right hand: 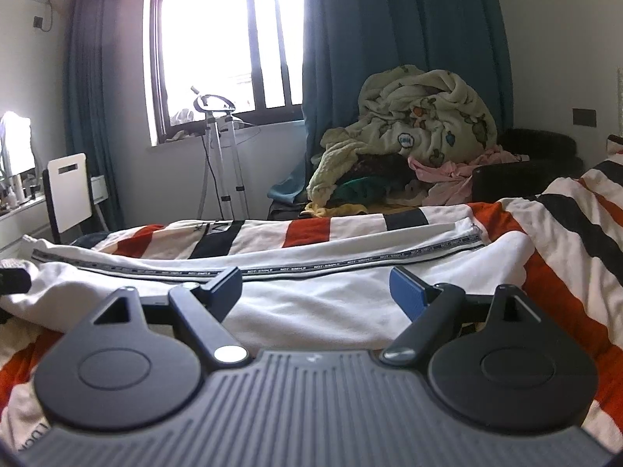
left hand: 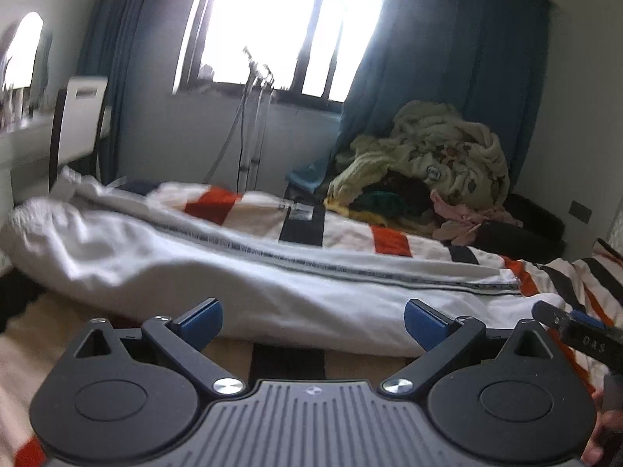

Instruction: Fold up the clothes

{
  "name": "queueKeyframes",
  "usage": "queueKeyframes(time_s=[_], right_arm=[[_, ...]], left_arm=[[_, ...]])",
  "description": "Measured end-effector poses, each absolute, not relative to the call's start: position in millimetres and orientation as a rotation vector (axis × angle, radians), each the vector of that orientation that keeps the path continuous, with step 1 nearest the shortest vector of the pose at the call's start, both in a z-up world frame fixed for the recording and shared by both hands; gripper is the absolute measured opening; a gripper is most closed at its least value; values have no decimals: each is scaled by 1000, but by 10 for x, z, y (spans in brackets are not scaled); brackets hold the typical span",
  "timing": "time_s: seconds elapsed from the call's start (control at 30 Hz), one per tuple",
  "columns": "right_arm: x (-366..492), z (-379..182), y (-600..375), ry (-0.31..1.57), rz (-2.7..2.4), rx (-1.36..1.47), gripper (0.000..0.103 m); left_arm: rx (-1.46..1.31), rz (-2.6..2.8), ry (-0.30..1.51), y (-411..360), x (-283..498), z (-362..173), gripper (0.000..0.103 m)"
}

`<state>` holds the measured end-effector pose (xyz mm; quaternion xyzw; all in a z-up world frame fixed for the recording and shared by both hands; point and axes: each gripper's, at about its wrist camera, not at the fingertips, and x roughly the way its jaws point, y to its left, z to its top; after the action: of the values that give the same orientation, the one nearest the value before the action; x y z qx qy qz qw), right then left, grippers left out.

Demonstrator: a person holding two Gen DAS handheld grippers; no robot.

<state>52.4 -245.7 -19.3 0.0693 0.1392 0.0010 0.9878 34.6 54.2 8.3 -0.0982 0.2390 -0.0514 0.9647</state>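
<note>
Right wrist: white trousers (right hand: 311, 295), tape lettered "NOT SIMPLE" (small, blurred).

Bedroom (home): striped bed (right hand: 564, 233), curtained window (right hand: 229, 39), blanket heap (right hand: 428, 116).

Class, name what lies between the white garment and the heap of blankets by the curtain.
Striped bedding, orange, black and white, fills that stretch between white garment and blanket heap; right wrist view shows it best.

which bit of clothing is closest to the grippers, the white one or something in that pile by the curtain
The white garment with the printed tape stripe, spread on the striped bedcover right before both open grippers; the cream, pink and green pile is heaped far behind.
</note>
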Motion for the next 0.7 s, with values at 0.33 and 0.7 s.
queueKeyframes(time_s=[0.33, 0.7], right_arm=[[1374, -678, -3645, 538, -137, 727, 84], [1808, -1447, -4524, 426, -214, 1002, 67]], left_arm=[[-415, 128, 627, 1671, 1224, -168, 96], [-882, 398, 617, 3081, 1467, -828, 89]])
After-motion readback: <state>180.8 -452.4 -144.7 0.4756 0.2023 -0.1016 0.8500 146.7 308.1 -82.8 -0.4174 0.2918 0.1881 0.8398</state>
